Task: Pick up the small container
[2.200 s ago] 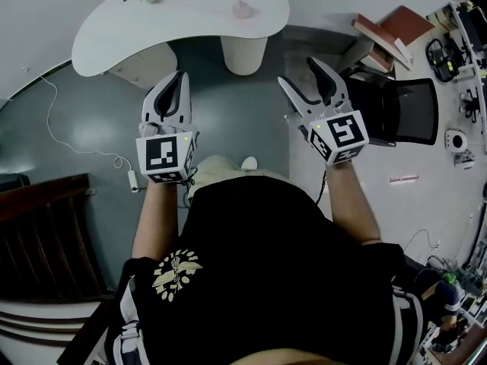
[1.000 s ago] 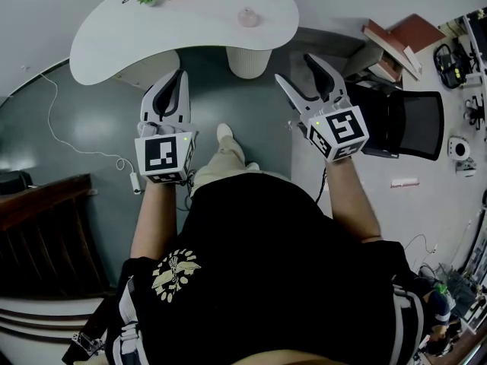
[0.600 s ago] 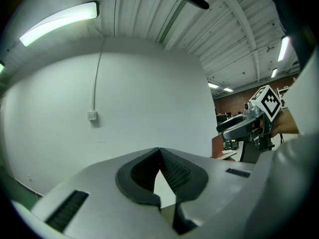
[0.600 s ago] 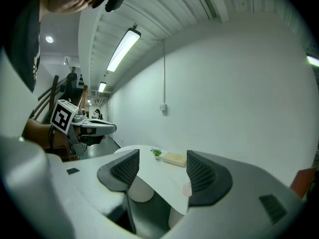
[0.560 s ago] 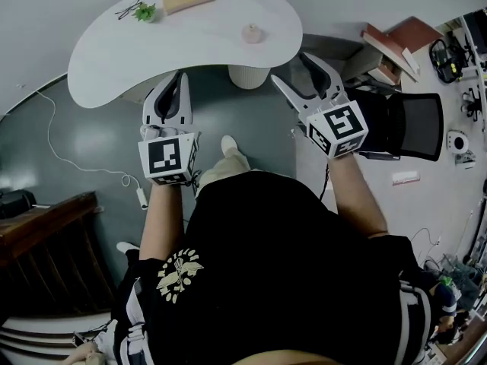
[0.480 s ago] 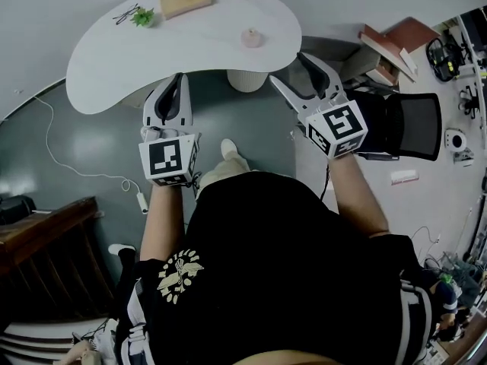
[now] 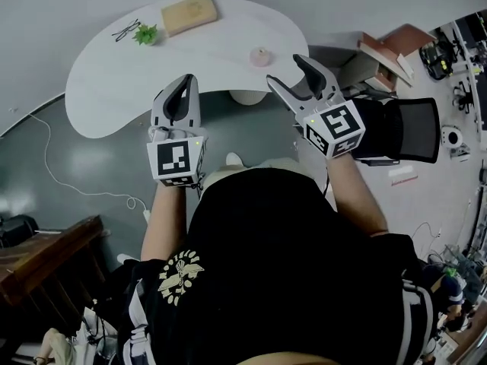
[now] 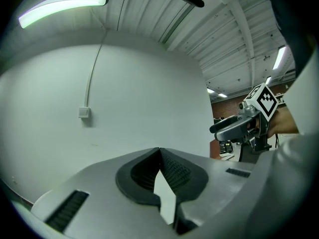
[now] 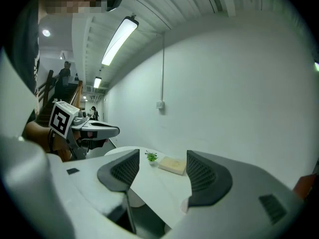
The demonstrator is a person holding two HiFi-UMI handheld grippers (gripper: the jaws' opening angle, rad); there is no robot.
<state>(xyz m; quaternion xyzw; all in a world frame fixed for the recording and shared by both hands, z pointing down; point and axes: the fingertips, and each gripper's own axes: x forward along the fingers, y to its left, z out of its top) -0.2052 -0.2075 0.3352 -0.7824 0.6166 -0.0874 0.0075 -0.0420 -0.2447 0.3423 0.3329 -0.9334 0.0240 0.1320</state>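
The small pink container [image 7: 260,56] stands on the white kidney-shaped table [image 7: 114,90], near its front right edge. My right gripper [image 7: 286,74] is open and empty, held in the air just right of and short of the container. In the right gripper view its jaws [image 9: 159,172] stand wide apart over the table top. My left gripper [image 7: 180,87] is shut on nothing, held above the table's near edge. Its jaws [image 8: 159,152] meet at the tip and face a bare white wall.
On the table's far side lie a tan block [image 7: 189,14], a small green plant [image 7: 146,33] and glasses [image 7: 125,30]. A black office chair [image 7: 407,128] and stacked books [image 7: 380,48] are at the right. Dark wooden stairs [image 7: 46,257] are at the lower left.
The person has walked toward the table, so it lies closer beneath both grippers. The grippers now reach its near edge. Their jaws have not changed.
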